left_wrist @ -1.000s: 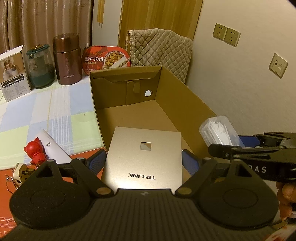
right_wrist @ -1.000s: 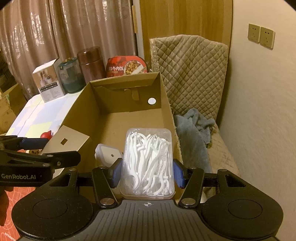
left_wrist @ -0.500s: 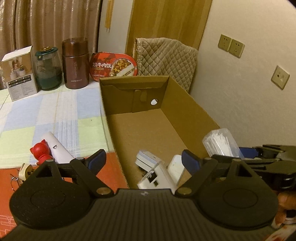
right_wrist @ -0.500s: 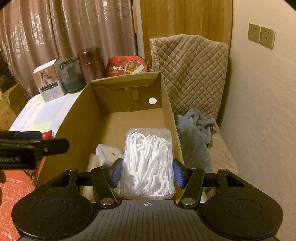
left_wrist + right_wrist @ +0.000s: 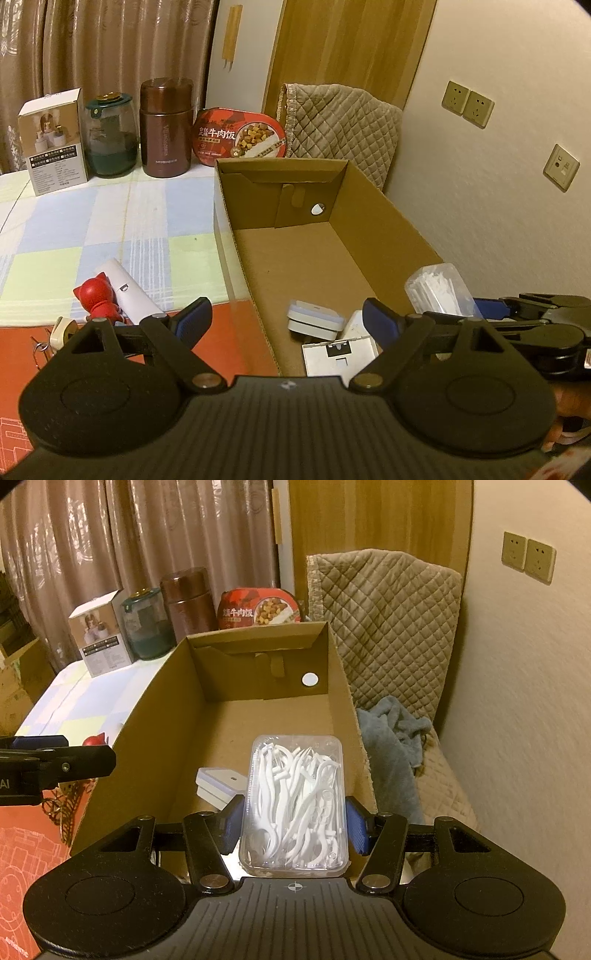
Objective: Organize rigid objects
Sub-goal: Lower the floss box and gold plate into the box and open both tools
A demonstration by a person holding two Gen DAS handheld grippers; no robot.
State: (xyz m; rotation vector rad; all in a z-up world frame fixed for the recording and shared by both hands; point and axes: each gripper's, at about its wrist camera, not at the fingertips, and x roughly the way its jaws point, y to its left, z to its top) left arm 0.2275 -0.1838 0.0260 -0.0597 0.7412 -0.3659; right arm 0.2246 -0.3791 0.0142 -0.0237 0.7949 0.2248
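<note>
Two tools over the cardboard box [image 5: 159,738]: left tool [image 5: 286,319] released, right tool [image 5: 293,821] grasping the floss-pick case [image 5: 295,805].

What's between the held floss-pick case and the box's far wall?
Bare cardboard floor, in the right wrist view: floss-pick case, far wall of the box.

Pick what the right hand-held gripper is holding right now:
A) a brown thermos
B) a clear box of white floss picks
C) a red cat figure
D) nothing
B: the right hand-held gripper has its pads against both sides of the clear box of white floss picks, above the cardboard box.
</note>
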